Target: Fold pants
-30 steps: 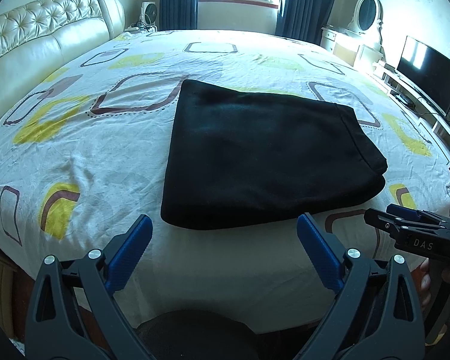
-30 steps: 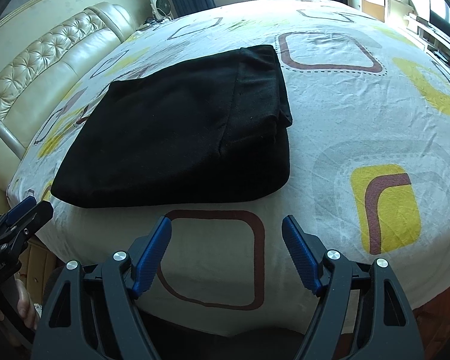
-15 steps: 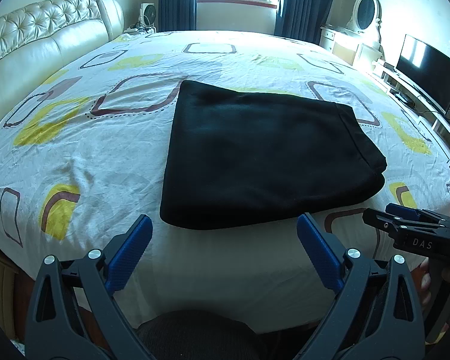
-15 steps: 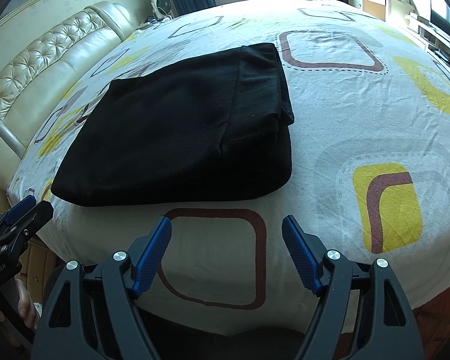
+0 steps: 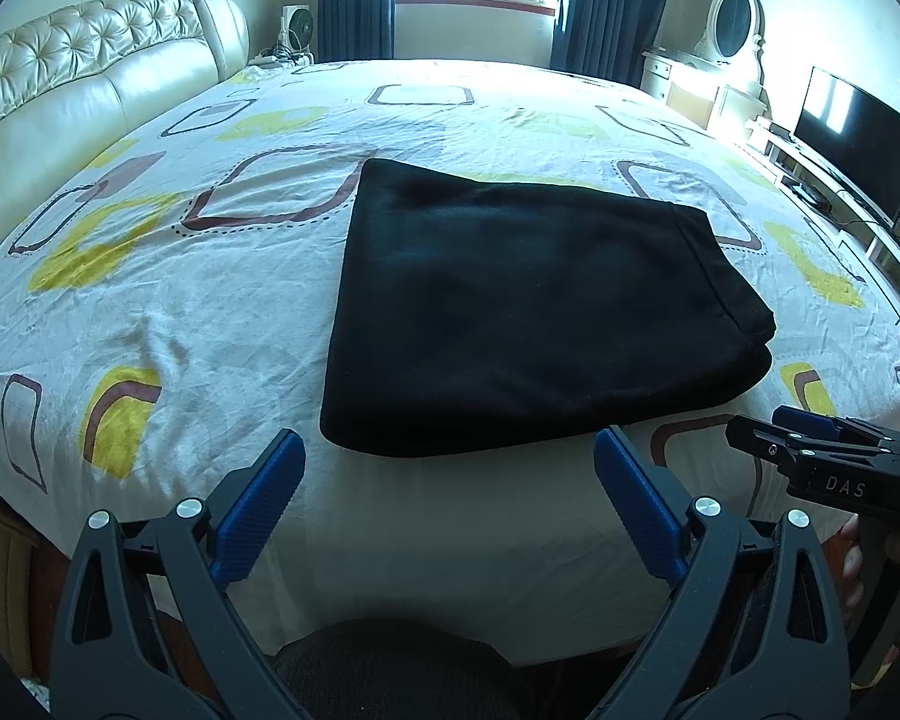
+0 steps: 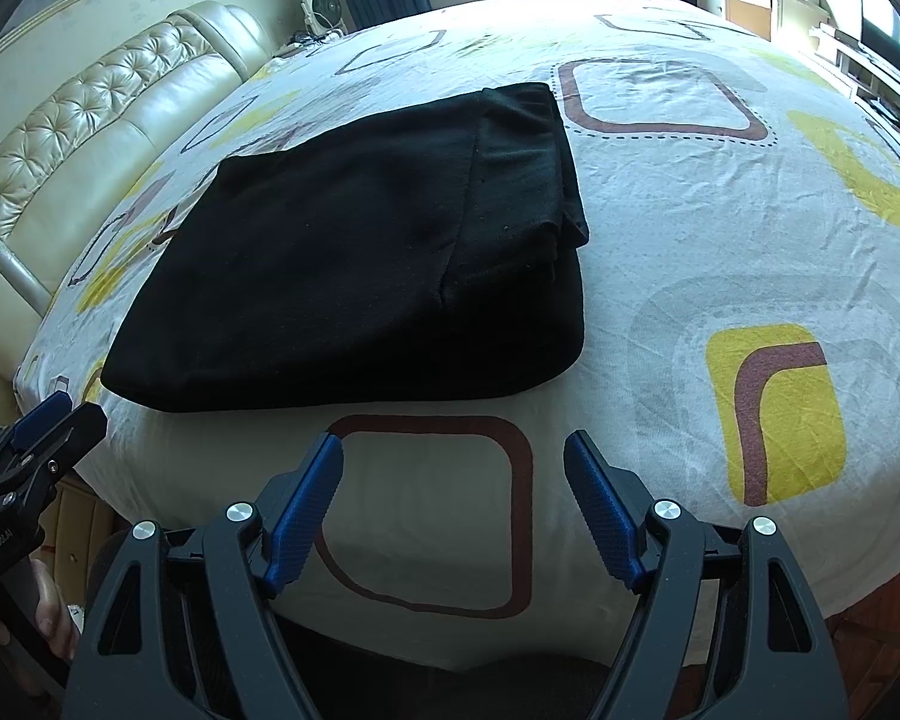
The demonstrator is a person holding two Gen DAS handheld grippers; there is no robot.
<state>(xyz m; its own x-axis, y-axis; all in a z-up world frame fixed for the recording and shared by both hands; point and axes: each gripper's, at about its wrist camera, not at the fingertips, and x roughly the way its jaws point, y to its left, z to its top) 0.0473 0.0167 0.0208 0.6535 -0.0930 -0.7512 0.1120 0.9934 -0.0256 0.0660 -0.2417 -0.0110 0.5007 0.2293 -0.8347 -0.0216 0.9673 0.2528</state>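
The black pants lie folded into a flat rectangle on the patterned bed sheet; they also show in the right wrist view. My left gripper is open and empty, just in front of the fold's near edge, over the bed's edge. My right gripper is open and empty, off the near right corner of the pants. The right gripper shows at the right of the left wrist view; the left gripper shows at the lower left of the right wrist view.
A cream tufted headboard runs along the left. A dresser with an oval mirror and a TV stand at the right. A small fan sits by the curtains and window.
Both grippers have stayed open and nearly still; the views shift only slightly. The pants have not moved.
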